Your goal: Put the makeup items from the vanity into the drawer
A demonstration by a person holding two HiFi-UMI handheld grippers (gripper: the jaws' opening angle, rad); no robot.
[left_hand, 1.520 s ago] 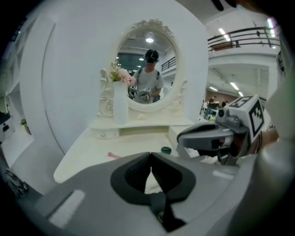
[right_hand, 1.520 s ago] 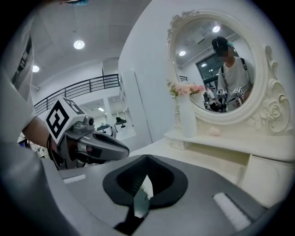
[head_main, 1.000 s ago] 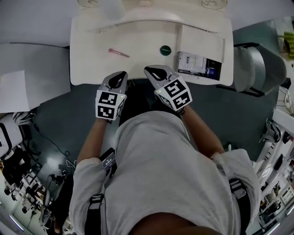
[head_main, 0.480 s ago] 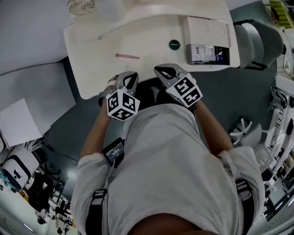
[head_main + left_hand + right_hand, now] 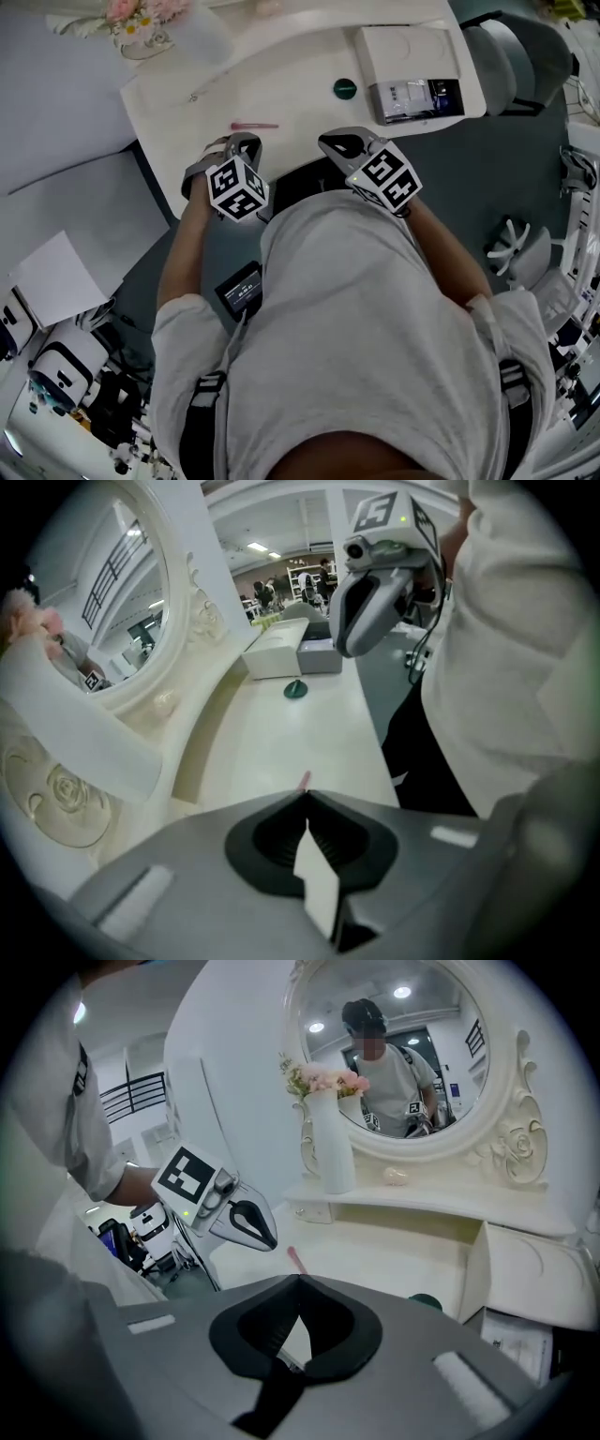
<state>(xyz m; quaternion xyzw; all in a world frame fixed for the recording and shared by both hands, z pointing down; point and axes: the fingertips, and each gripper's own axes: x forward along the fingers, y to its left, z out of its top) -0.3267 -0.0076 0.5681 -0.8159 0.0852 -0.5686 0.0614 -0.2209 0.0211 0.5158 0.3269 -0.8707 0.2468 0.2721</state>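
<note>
Evidently the left hand-held gripper (image 5: 246, 141) and right hand-held gripper (image 5: 330, 142) are both closed, empty. The pink makeup stick (image 5: 254, 126) lies on the surface (image 5: 291, 84) just beyond the left one. It looks light, stiff and likely to roll, so it is best pinched mid-length.

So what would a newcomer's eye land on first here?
Probably the two claws carrying black-and-white marker cubes: the left claw and right claw, both shut, held at the white vanity's front edge. Next, the pink makeup stick lying just beyond the left claw, and the ornate oval mirror at the back, a vase of pink flowers beside it.
</note>
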